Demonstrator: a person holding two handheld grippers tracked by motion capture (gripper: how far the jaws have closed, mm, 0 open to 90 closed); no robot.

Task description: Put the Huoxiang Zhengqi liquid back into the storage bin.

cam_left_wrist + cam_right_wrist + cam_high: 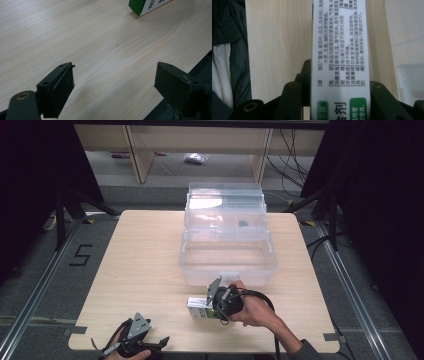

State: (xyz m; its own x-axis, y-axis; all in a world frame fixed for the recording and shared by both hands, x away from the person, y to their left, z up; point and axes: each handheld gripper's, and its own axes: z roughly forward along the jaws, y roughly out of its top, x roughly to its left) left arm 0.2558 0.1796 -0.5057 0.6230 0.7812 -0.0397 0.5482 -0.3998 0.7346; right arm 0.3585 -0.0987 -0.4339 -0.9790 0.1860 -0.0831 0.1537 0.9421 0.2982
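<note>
Black jaws of the right gripper (339, 100) stand closed on a small white-and-green carton (340, 50), one jaw against each long side; in the high view the gripper (212, 306) and carton (200, 308) sit lower centre of frame, on the wooden table (140, 265), just in front of the clear plastic bin (227, 255). Carton: thin printed cardboard, judged light and stiff along its length, but walls will dent under excess squeeze. Recommended hold pt: mid-length across the narrow faces, as now; avoid end flaps. Printed surface looks smooth, so possible slip if tilted steeply. Left gripper (142, 344), lower left of frame, rests near the table edge, jaws wide apart w/ nothing between; its own view shows a carton corner (147, 6) at upper right.
</note>
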